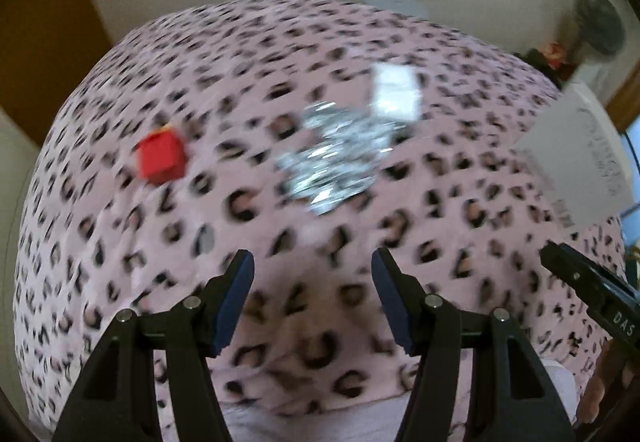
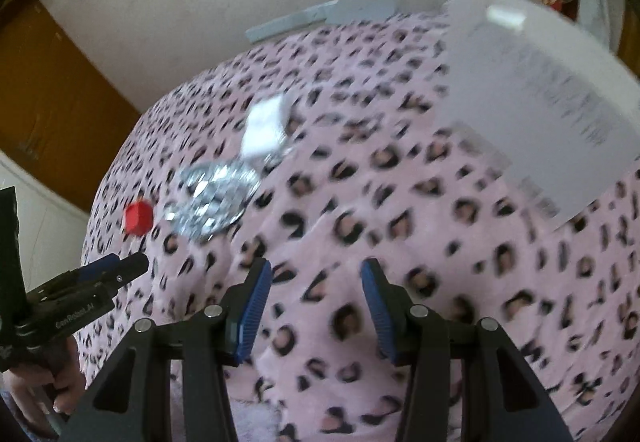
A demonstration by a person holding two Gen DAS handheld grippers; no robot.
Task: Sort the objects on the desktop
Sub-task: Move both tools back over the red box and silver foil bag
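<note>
Foil packets [image 1: 336,153], crinkled and silvery, heaped ahead of the left gripper [image 1: 313,300] and slightly right of its jaw line; well apart from the pads. Likely light, thin, slippery, prone to crumple; best pinched at a raised edge, one packet at a time. Red cube-like box [image 1: 162,157] ahead and left of the same jaws; looks rigid and light, flat sides suit a squeeze across opposite faces. White packet [image 1: 394,91] just beyond the foil, touching or overlapping it; cannot tell which through blur. White box [image 2: 532,101] ahead and right of the right gripper [image 2: 316,306], printed with dark lines, unreadable. All resting on pink leopard-print blanket [image 1: 320,342], soft, likely to give under a downward press.

Both jaw pairs roughly half spread, nothing between pads.

Legible: "DAS" on the right tool body seen from the left wrist; lettering on the left tool body from the right wrist, too blurred to read.
</note>
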